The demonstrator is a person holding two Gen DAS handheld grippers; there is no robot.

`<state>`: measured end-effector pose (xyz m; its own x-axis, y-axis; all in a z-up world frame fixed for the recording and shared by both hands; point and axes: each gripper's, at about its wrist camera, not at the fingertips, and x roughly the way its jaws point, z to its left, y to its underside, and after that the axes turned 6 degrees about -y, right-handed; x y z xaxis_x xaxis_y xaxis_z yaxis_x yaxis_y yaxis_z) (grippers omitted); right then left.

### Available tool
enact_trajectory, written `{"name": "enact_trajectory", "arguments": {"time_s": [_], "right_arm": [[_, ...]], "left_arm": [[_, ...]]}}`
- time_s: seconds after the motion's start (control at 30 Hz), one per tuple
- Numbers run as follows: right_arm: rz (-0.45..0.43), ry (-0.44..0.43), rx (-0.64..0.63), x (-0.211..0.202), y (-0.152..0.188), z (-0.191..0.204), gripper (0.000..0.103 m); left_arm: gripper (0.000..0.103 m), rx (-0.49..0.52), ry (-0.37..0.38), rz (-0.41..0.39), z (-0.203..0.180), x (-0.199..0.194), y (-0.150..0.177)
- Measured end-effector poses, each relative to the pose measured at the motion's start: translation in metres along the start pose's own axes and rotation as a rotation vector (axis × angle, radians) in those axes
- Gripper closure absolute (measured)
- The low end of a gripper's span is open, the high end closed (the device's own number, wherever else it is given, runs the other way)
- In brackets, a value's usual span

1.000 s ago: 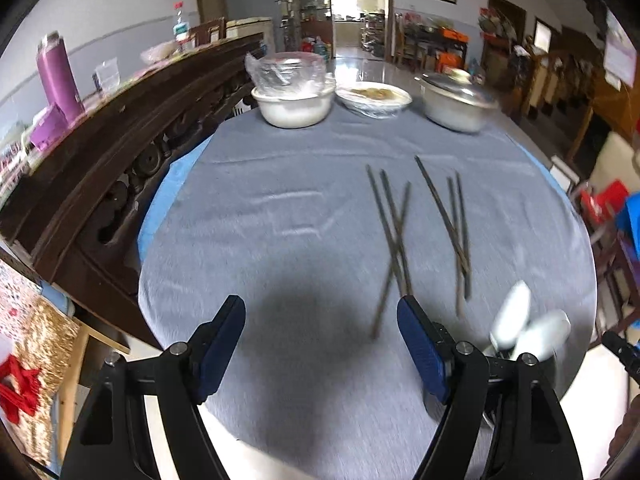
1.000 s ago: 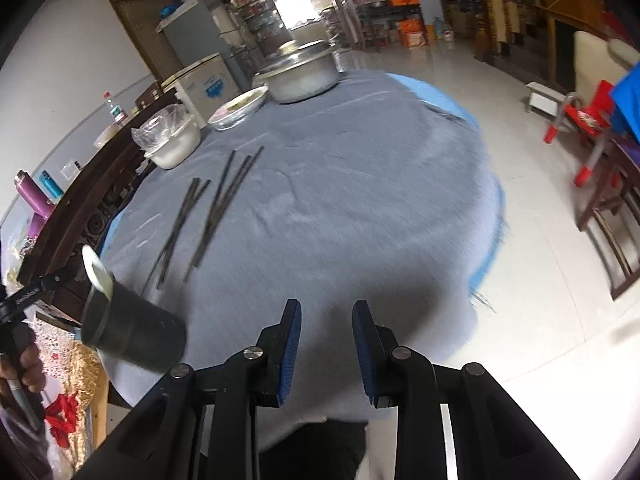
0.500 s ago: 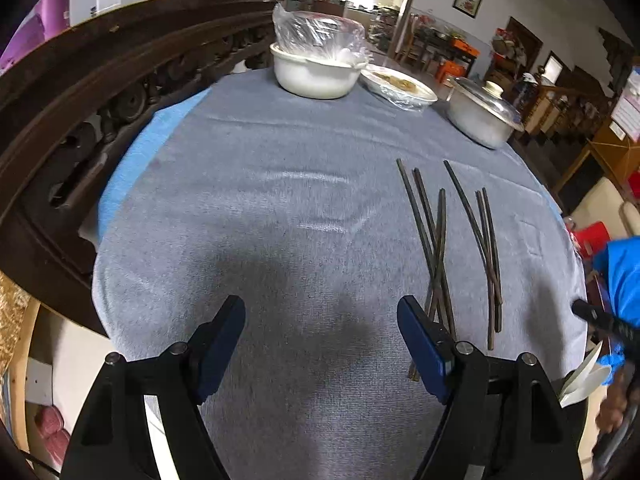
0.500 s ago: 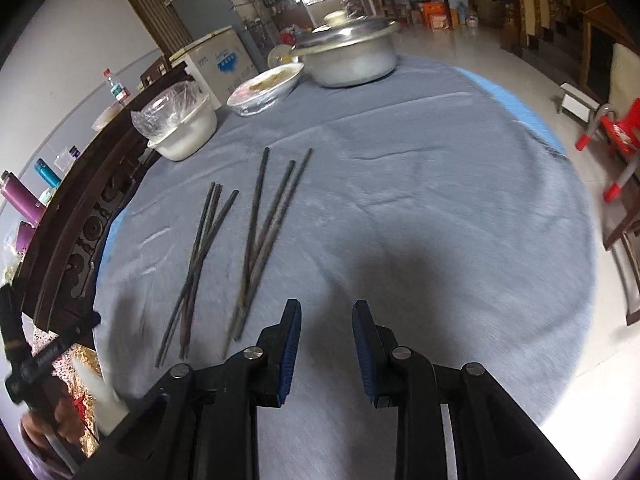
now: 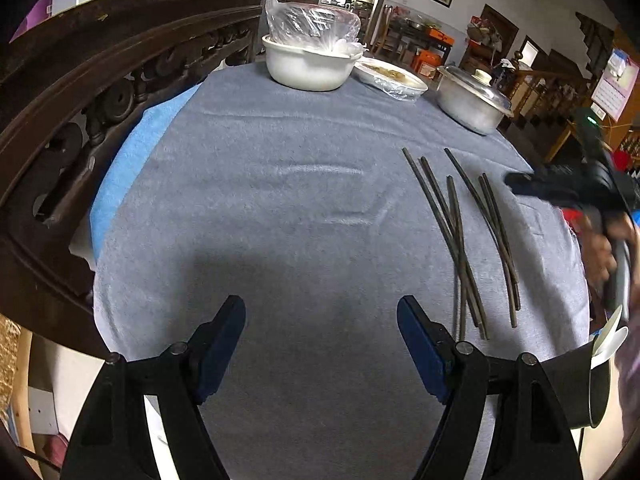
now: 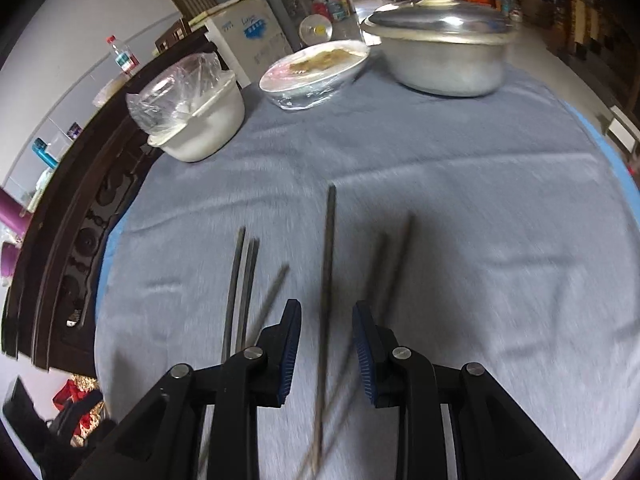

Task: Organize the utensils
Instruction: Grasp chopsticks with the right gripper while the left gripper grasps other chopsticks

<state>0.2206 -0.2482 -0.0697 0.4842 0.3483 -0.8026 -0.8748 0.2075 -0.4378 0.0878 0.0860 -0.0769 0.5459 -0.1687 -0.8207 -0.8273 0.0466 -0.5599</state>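
Several dark chopsticks lie loose on the grey tablecloth in two bunches, one point(image 5: 452, 232) nearer the middle and one point(image 5: 496, 224) further right. My left gripper point(image 5: 320, 304) is open over bare cloth, left of them, with nothing between its fingers. My right gripper point(image 6: 326, 308) hangs just above the right bunch, jaws a little apart, not gripping. One long chopstick point(image 6: 329, 264) runs on the cloth under the gap. From the left wrist view the right gripper point(image 5: 516, 182) shows blurred at the right edge. A black cup with white spoons point(image 5: 592, 380) sits at the lower right; what carries it is hidden.
At the far side stand a white bowl with a plastic bag point(image 5: 308, 64), a film-covered dish point(image 5: 390, 78) and a lidded metal pot point(image 5: 472, 100). Dark carved wooden furniture point(image 5: 80, 92) borders the table on the left. The round table edge point(image 6: 612, 152) drops to the floor on the right.
My right gripper has swept left across the table to above the chopsticks. My left gripper has shifted left and lower; the chopsticks now sit further right in its view.
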Motion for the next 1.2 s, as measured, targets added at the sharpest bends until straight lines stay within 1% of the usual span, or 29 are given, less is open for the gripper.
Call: {"name": "enact_trajectory", "arguments": {"time_s": [0.1,0.17,0.27,0.43,0.5,0.63,0.67,0.7,0.73,0.77,0.87,0.9,1.0,1.03,1.1,1.2], "right_arm": [[0.029,0.015,0.006,0.026,-0.026,0.003,0.073],[0.051,0.022,0.012,0.039,-0.036,0.003,0.073],[0.066,0.063,0.001,0.057,-0.051,0.003,0.073],[0.089,0.097,0.012,0.076,-0.065,-0.003,0.073],[0.1,0.094,0.017,0.084,-0.067,-0.005,0.073],[0.092,0.122,-0.025,0.089,-0.071,0.002,0.073],[0.09,0.138,-0.051,0.09,-0.07,0.005,0.074],[0.087,0.147,-0.069,0.09,-0.069,0.009,0.082],[0.087,0.159,-0.087,0.091,-0.068,0.011,0.093],[0.083,0.169,-0.103,0.091,-0.066,0.012,0.096],[0.064,0.109,-0.07,0.084,-0.063,0.001,0.096],[0.043,0.081,-0.061,0.077,-0.06,-0.005,0.096],[-0.017,0.0,-0.041,0.051,-0.052,-0.019,0.096],[-0.033,-0.028,-0.032,0.043,-0.05,-0.023,0.096],[-0.081,-0.083,-0.019,0.018,-0.042,-0.035,0.096],[-0.123,-0.122,-0.016,-0.004,-0.034,-0.04,0.096]], "left_arm": [[0.024,0.009,-0.001,0.004,0.006,0.003,-0.009],[0.024,0.017,-0.003,0.008,0.007,0.004,-0.017],[0.024,0.032,0.0,0.005,0.005,0.006,-0.03],[0.024,0.039,0.026,0.012,-0.005,0.012,-0.049],[0.024,0.033,0.04,0.021,-0.011,0.014,-0.054],[0.024,0.032,0.078,0.037,-0.029,0.022,-0.067],[0.024,0.032,0.088,0.038,-0.034,0.024,-0.07],[0.024,0.034,0.099,0.039,-0.039,0.025,-0.073],[0.025,0.04,0.108,0.04,-0.045,0.027,-0.077],[0.025,0.051,0.113,0.043,-0.054,0.031,-0.083],[0.025,0.09,0.154,0.051,-0.078,0.039,-0.095],[0.028,0.105,0.167,0.057,-0.087,0.043,-0.1],[0.044,0.167,0.191,0.085,-0.117,0.061,-0.113],[0.047,0.183,0.191,0.096,-0.126,0.067,-0.116],[0.05,0.213,0.19,0.108,-0.143,0.08,-0.12],[0.051,0.285,0.179,0.127,-0.17,0.096,-0.123]]}}
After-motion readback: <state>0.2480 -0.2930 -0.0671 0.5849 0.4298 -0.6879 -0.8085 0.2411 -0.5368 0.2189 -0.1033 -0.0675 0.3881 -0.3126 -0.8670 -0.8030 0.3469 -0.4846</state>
